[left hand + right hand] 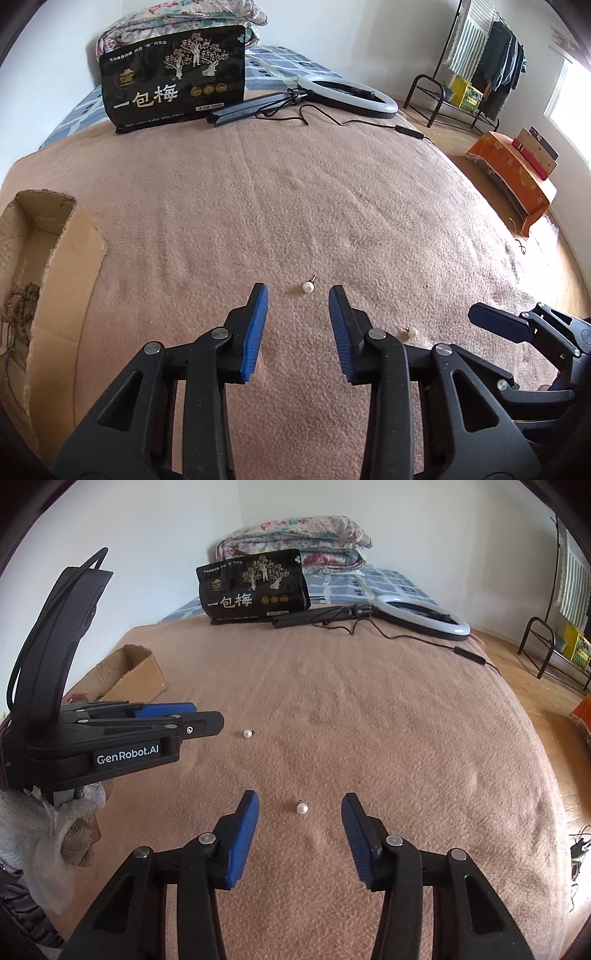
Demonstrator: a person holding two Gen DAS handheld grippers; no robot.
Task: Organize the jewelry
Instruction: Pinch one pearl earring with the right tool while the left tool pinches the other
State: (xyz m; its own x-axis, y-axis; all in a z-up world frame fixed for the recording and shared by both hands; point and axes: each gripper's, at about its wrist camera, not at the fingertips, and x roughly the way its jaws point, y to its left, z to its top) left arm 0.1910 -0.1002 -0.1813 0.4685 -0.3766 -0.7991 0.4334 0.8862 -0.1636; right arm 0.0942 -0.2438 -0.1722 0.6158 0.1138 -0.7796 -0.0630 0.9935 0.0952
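Two pearl stud earrings lie on the pink blanket [258, 192]. In the left wrist view one pearl earring [308, 286] rests just between the blue fingertips of my left gripper [298, 291], which is open and not touching it. The other pearl earring [302, 808] lies between the tips of my right gripper [300, 799], also open and clear of it. In the right wrist view the left gripper [210, 720] shows side-on, its tips close to the first earring [247, 733]. A cardboard box [62, 266] at the left holds a string of brown beads [22, 299].
At the far end of the bed stand a black snack bag [173, 77], a ring light [347, 94] with its cable, and folded quilts [295, 539]. Beyond the bed's right edge are a clothes rack [480, 66] and an orange-covered bench [517, 177].
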